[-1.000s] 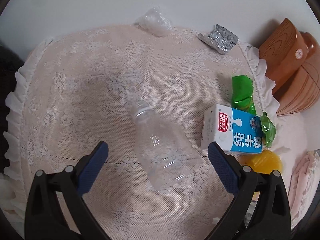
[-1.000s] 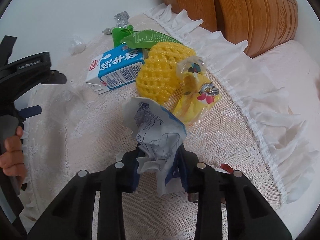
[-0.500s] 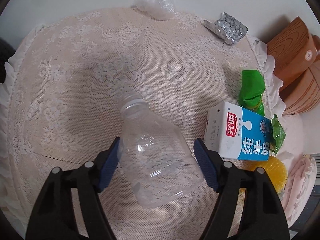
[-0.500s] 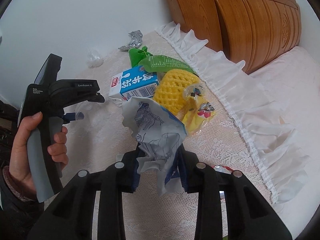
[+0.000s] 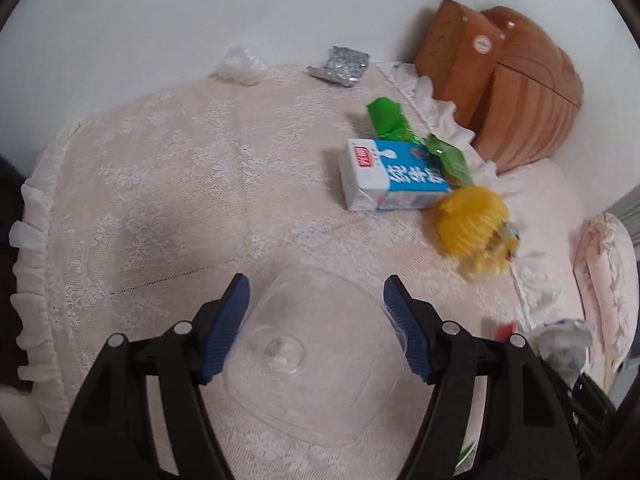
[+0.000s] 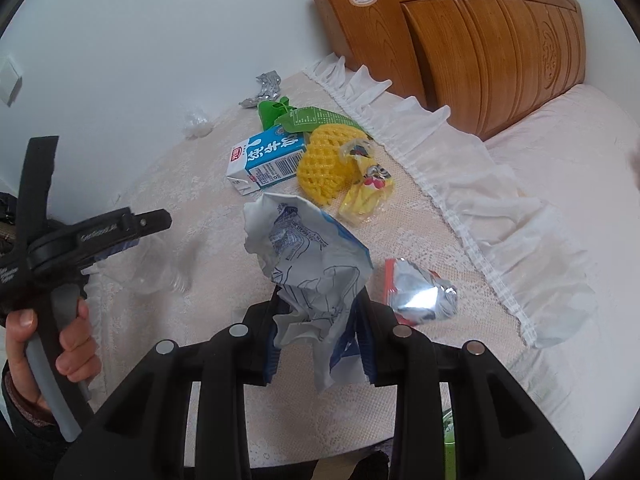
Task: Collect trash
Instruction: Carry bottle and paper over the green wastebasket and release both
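A clear plastic bottle [image 5: 304, 360] sits base-first between the blue pads of my left gripper [image 5: 316, 292]. The jaws are closing and the pads press its sides. In the right wrist view the bottle [image 6: 160, 268] hangs above the lace cover, carried by that gripper in a person's hand [image 6: 72, 336]. My right gripper [image 6: 320, 300] is shut on a crumpled white and blue paper wrapper [image 6: 308, 252] held above the cover. A milk carton [image 5: 392, 176], a yellow foam net [image 5: 468, 224] and a green wrapper [image 5: 388, 116] lie beyond.
A silver blister pack [image 5: 340, 66] and crumpled clear plastic [image 5: 240, 66] lie by the wall. A foil wrapper [image 6: 420, 296] and a yellow snack bag [image 6: 368, 192] rest on the lace cover [image 5: 160, 160]. A wooden headboard [image 6: 480, 32] stands at the back right.
My left gripper closed on the lying bottle and lifted it, so its base now faces the camera. The right gripper rose and drew back with the wrapper, uncovering the foil wrapper.
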`<state>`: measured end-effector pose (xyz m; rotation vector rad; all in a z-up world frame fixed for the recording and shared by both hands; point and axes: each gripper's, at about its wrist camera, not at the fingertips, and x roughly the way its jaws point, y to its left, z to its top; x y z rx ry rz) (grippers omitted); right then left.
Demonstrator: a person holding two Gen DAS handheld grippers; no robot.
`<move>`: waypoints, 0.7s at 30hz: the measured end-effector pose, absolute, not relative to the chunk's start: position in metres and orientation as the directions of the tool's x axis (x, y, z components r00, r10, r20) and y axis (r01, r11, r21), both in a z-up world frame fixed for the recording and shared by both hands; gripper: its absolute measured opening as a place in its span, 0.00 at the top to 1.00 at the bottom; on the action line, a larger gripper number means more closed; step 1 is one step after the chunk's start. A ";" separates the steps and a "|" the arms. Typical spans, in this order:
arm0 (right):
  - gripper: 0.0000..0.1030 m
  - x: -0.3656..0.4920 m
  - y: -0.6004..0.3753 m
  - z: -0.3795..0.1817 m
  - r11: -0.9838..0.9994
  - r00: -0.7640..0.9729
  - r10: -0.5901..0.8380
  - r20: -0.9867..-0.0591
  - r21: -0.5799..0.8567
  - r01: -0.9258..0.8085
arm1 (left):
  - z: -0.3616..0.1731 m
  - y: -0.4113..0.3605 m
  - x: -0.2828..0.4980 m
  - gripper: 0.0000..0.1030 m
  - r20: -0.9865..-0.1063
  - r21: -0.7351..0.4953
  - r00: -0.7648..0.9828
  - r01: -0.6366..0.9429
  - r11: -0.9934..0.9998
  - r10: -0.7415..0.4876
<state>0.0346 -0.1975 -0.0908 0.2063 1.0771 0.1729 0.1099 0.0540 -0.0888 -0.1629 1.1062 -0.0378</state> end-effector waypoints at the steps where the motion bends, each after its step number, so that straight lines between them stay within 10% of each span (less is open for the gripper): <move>1: 0.69 0.029 -0.201 -0.089 0.967 0.468 0.237 -0.851 0.252 -0.032 | -0.084 0.048 0.099 0.35 -0.878 -0.150 0.462 -0.015 0.989 -0.126; 21: 0.69 -0.100 -0.298 -0.079 0.958 0.528 0.042 -0.848 0.185 0.221 | -0.068 -0.089 -0.016 0.36 -0.841 -0.182 0.391 0.448 0.875 -0.375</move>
